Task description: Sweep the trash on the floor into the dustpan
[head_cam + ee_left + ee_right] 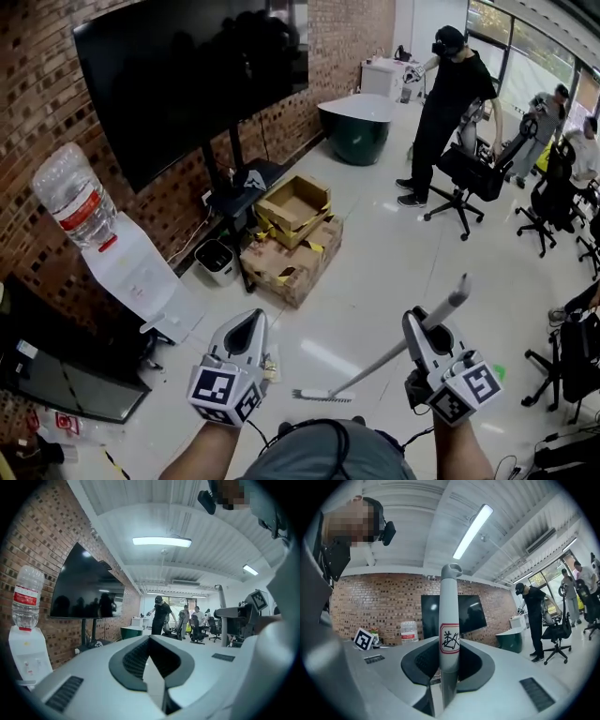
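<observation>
Right gripper (424, 330) pinching broom (380, 364) partway along handle. Left gripper (246, 328) pressed together, empty. Broom likely light, handle stiff and smooth, bristles (314, 397) flexible; firm grip lower down suits sweeping.

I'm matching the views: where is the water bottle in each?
Head view: far left, bottle on the dispenser.
Left gripper view: bottle at far left edge.
Right gripper view: bottle, small, just left of the broom handle.
Shared landmark: the TV, right of the bottle in all three.
</observation>
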A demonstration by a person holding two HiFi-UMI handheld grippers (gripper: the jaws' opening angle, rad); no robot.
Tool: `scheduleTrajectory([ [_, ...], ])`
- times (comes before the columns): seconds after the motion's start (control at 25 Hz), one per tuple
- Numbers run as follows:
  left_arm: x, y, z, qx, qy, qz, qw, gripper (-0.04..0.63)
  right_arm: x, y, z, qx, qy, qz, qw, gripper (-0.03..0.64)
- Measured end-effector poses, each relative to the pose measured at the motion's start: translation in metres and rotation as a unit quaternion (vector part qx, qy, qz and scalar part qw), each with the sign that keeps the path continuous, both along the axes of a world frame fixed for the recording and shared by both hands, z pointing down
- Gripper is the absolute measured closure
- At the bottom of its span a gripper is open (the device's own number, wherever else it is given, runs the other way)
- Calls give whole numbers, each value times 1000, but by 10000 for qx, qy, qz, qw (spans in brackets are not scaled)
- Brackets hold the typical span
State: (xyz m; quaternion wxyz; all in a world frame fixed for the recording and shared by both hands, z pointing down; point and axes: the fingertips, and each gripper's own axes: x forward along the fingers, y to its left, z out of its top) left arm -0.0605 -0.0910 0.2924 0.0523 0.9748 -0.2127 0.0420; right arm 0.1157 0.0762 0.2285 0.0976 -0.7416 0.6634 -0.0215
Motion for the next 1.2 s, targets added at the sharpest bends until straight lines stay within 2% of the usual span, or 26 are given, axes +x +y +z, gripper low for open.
scheduleTrajectory([
  [0.24, 18, 25, -9, 125, -65, -95, 9999, 588, -9, 13, 2, -147, 255, -538, 9981, 548],
  [0.4, 19, 34, -18, 138, -79, -163, 9997, 588, -7, 16, 3, -295, 410, -571, 9971, 548],
  [0.68, 25, 47, -15, 46, -145, -182, 9997, 588, 25, 30, 7, -382, 499, -330, 9975, 547],
  [0.96, 28, 55, -13, 44, -174, -150, 9997, 589, 60, 45, -1, -179, 402, 70, 9990, 547],
  [1.2, 33, 57, -12, -4, -195, -135, 9997, 588, 71, 49, -4, -113, 343, 98, 9993, 546],
])
